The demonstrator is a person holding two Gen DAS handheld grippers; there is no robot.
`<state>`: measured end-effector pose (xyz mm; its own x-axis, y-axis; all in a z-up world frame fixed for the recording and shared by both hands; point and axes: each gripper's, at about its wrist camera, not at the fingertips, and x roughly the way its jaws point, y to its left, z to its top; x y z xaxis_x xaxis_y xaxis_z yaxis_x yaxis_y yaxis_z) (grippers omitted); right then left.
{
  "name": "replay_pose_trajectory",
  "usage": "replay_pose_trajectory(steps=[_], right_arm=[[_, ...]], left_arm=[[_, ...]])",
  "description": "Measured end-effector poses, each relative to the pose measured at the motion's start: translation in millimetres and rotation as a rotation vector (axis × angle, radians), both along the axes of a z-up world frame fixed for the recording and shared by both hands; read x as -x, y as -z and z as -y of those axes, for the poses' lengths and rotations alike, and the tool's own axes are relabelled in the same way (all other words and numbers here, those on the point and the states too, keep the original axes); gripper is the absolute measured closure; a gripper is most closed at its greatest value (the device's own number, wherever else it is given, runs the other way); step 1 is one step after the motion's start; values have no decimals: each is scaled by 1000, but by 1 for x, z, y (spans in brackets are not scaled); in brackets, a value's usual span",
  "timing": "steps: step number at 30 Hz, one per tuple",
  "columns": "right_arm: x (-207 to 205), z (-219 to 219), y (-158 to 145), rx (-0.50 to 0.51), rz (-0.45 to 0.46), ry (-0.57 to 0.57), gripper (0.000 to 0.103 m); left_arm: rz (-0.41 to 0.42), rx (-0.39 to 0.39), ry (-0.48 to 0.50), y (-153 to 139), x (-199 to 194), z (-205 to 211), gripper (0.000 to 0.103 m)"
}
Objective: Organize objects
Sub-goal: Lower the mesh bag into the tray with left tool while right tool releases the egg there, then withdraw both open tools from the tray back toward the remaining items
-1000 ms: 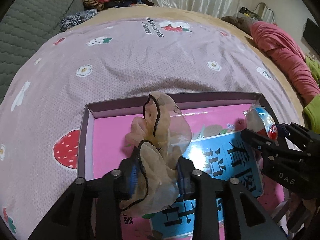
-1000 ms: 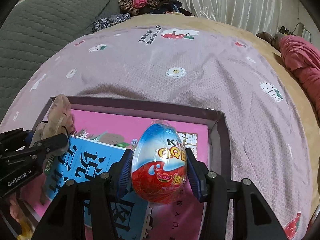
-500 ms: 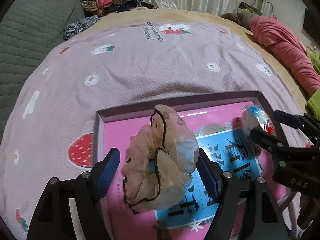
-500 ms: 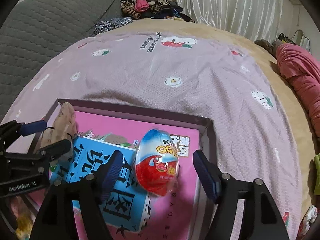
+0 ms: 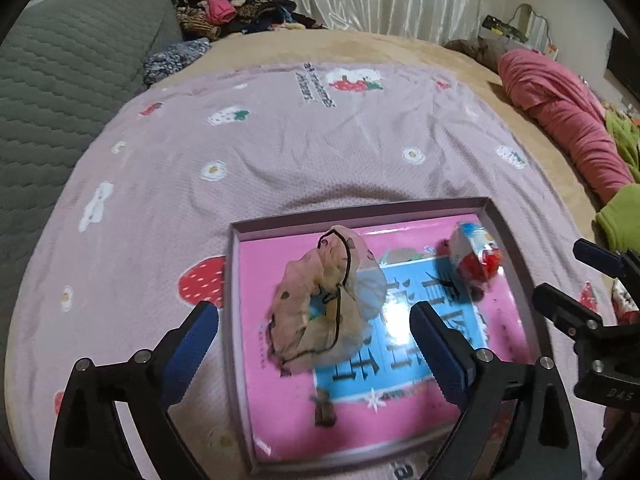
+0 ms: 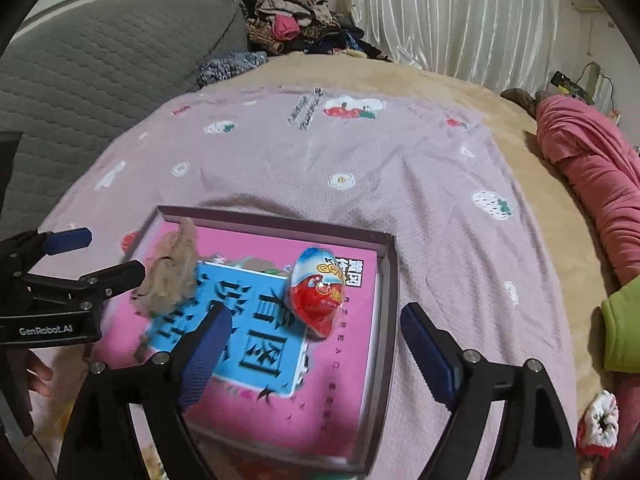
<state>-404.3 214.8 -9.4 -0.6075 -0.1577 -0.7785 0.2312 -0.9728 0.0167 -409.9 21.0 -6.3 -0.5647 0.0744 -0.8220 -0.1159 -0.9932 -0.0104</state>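
The beige sheer scrunchie [image 5: 326, 300] with its thin black edging lies crumpled in the shallow box [image 5: 236, 320], left of centre in the left wrist view, resting partly on the pink printed sheet [image 5: 272, 420] and partly on the blue panel with dark characters. The foil-wrapped chocolate egg [image 6: 316, 290] — blue on top, red below — lies in the same box toward its upper right corner, well apart from the scrunchie. The left gripper [image 5: 314, 344] hangs above the box with its blue-padded fingers [image 5: 192, 344] spread wide, nothing between them; the scrunchie shows in the gap but touches neither pad. The right gripper [image 6: 314, 344] is likewise spread wide and holds nothing, the egg lying just beyond its fingertips. The box sits on a mauve bedspread [image 6: 400, 184] printed with strawberries and flowers, over a tan blanket — a grey quilted headboard [image 6: 100, 60] fills the upper left and a pink bundle of cloth [image 6: 592, 168] lies at the right edge.
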Motion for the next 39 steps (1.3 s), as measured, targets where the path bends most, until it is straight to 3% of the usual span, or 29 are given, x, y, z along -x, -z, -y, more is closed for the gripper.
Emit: replay_pose_trajectory(steps=[10,12,18,31,39], right_arm=[[-67,6,-85,56,-109,-17,1],[-82,8,-99,70,-130,-20,1],[-132,20,-131,23,-196,-46,1],[-214,28,-161,22,-257,-56,1],[-256,31,-166,26,-276,-70,1]], left_arm=[[-86,-13,-16,-66,-67,15,6],[-94,-16,-13,-78,-83,15,0],[-129,-13,-5,-103,-127,13,0],[-223,-56,-11,-137,-225,22,0],[-261,-28,-16,-149,-277,35,0]])
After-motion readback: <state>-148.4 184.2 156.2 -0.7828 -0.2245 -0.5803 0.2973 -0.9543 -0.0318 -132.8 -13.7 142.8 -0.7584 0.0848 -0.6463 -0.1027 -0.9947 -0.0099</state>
